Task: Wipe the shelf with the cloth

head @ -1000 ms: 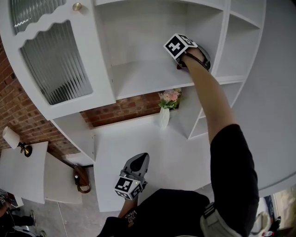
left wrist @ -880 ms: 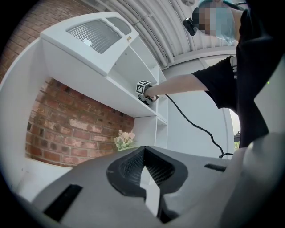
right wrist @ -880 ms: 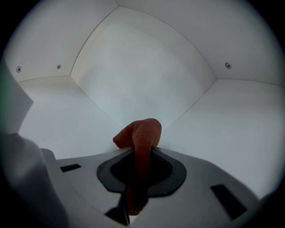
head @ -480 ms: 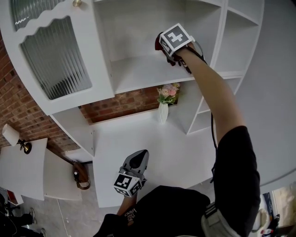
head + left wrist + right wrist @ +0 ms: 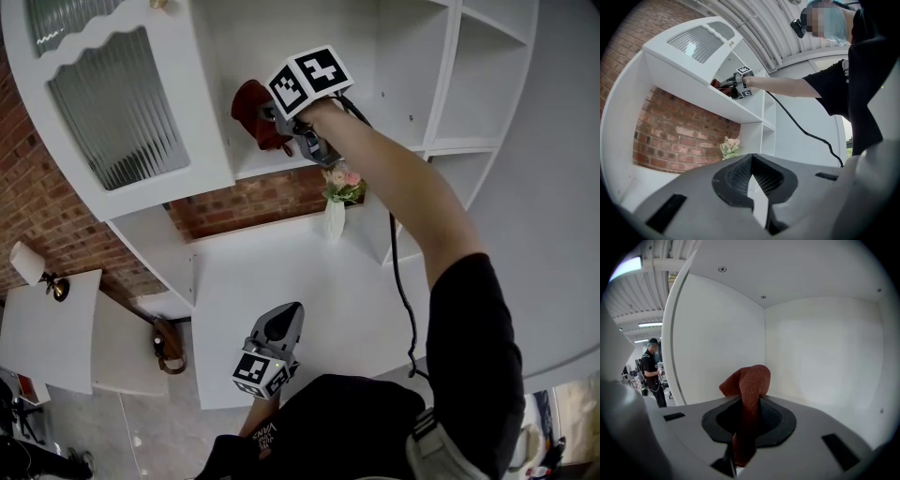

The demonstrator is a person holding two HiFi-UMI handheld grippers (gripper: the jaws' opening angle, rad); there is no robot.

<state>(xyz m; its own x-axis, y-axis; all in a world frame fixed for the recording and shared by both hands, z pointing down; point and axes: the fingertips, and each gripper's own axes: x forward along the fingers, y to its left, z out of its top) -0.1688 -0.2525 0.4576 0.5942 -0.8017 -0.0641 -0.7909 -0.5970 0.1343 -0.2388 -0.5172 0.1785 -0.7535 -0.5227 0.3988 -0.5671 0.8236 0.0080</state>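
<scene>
**Cloth (image 5: 251, 108) at left end of shelf (image 5: 246, 165)**

Head view: upper centre, we see R gripper (image 5: 279, 127) gripping the red cloth. L gripper (image 5: 279, 328) sits bottom centre.
L gripper view: jaws together, nothing between.
R gripper view: jaws pinch cloth mid-frame.

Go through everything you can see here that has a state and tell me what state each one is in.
right gripper: fingers shut on the cloth, up at the shelf.
cloth: bunched, clamped, at the shelf's left end.
left gripper: fingers shut, empty, held low.
vase of flowers: upright on the lower surface.
glass door: appears swung open.
</scene>
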